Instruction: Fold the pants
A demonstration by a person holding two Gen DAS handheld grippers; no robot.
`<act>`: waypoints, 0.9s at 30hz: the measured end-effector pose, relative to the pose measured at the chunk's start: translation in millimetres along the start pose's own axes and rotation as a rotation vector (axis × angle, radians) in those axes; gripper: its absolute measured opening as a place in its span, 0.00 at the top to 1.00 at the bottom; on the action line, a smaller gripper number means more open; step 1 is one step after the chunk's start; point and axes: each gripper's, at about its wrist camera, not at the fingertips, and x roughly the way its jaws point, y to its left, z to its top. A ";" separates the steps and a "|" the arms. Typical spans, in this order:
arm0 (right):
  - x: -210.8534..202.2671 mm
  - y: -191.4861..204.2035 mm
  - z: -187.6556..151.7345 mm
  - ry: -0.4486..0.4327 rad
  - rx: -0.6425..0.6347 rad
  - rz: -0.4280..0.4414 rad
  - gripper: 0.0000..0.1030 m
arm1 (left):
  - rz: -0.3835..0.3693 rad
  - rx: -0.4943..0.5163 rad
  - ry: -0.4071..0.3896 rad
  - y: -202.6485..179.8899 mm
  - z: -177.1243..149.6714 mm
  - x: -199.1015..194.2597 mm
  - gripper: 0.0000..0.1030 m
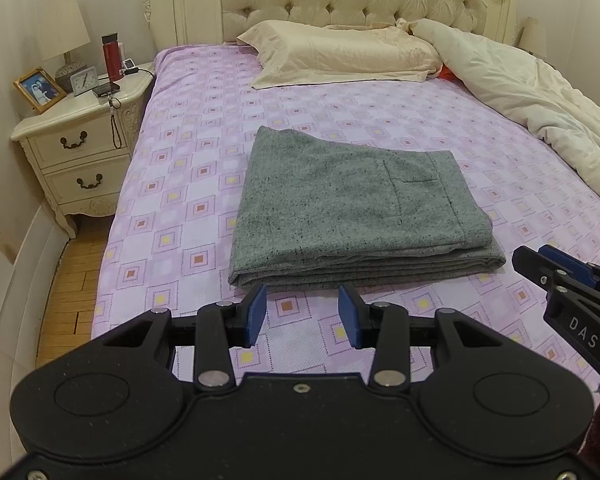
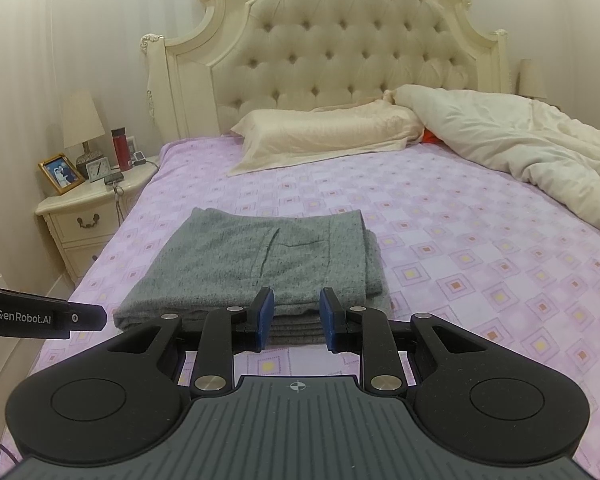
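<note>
The grey pants (image 1: 340, 208) lie folded into a flat stack on the purple patterned bedsheet (image 1: 172, 208), a back pocket facing up. They also show in the right wrist view (image 2: 256, 260). My left gripper (image 1: 303, 314) is open and empty, just in front of the stack's near edge. My right gripper (image 2: 295, 318) is open and empty, its blue pads close to the stack's near edge; I cannot tell if they touch it. The right gripper also shows at the right of the left wrist view (image 1: 556, 270), beside the stack's near right corner.
A cream pillow (image 1: 340, 56) and a rumpled cream duvet (image 1: 540, 92) lie at the head and right of the bed. A nightstand (image 1: 76, 152) stands at the left with a lamp, a red bottle (image 1: 111, 58), a clock and a photo frame. Wooden floor (image 1: 72, 280) runs along the bed's left side.
</note>
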 end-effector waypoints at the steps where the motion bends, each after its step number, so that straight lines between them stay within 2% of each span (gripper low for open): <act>1: 0.0 0.0 0.0 0.000 0.000 0.001 0.76 | -0.001 0.000 0.000 0.0 0.1 -0.2 0.52; 27: 0.6 1.6 -1.0 0.003 -0.001 0.004 0.76 | 0.004 0.020 -0.011 -7.8 0.3 -3.7 0.51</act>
